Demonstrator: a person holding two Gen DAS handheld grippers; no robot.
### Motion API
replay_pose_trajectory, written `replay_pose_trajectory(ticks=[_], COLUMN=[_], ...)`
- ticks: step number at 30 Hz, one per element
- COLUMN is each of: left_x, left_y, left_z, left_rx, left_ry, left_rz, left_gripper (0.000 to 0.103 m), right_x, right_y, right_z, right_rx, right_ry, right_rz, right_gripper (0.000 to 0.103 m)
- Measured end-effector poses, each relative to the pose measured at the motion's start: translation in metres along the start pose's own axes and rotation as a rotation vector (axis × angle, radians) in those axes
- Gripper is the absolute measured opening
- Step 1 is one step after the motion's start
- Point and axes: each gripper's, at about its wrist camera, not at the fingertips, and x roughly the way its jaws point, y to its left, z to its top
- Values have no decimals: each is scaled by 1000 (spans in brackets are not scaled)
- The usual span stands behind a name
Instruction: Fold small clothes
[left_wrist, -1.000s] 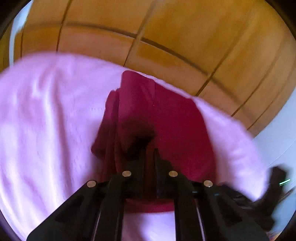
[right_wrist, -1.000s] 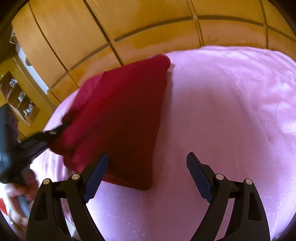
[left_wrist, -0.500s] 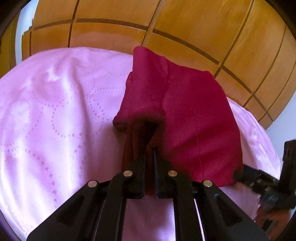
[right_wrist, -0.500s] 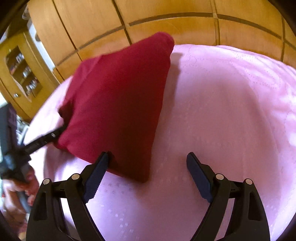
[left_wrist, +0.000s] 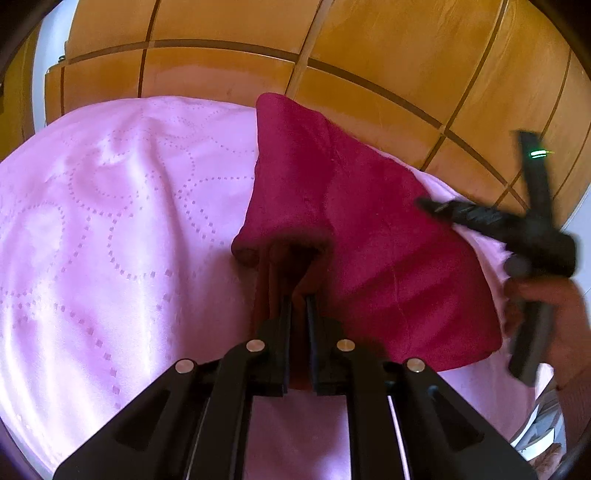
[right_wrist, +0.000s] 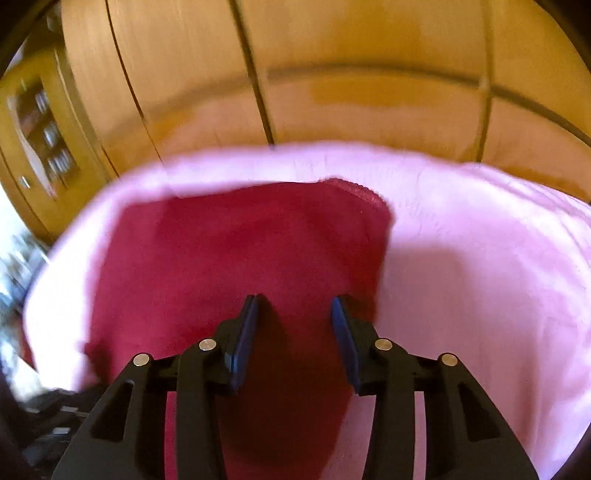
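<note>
My left claw (left_wrist: 297, 306) is clamped on the near edge of the red cloth (left_wrist: 369, 240), which lies partly folded on the pink bedspread (left_wrist: 110, 240). My right claw (right_wrist: 295, 325) is closing above it, gripping nothing — tidying remains, I judge.

In the left wrist view the left gripper (left_wrist: 298, 306) is covering the near hem of the red garment (left_wrist: 369, 236), and its own fingertips are disappearing under a fold. At three o'clock the right gripper (left_wrist: 480, 218) is smearing with motion, and the hand (left_wrist: 554, 317) is running off the edge. The right wrist view is blurring throughout; the cabinet (right_wrist: 40, 136) at nine o'clock is showing nothing legible.
</note>
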Motion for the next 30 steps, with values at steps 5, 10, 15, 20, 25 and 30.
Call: replay_pose_trajectory(ticks=[5,10,15,20,25,30], left_x=[1,-30,-51,-3,64,69], left_y=[-1,1,-13,-52,-32,-26], left_z=[3,13,47,79,80,75], left_rx=[28,13,14,190,203,239], left_ry=[6,-65,-162,-67,74,59], left_rz=[-7,81,46,90,183,175], left_gripper=[9,63,62,49,40,41], right_x=[-3,-28,-64,-59,-23,-14], right_y=[9,-7,-10,13,19,18], right_z=[-13,-29,-34,-24,-33,-35], right_rx=[-64,8,61,-33,-75,-96], right_ry=[-64,-56,-144,-126,-20,-32], right_rz=[-74,-56,-16,21,-21,-33], right_gripper=[41,55,55,55,55,56])
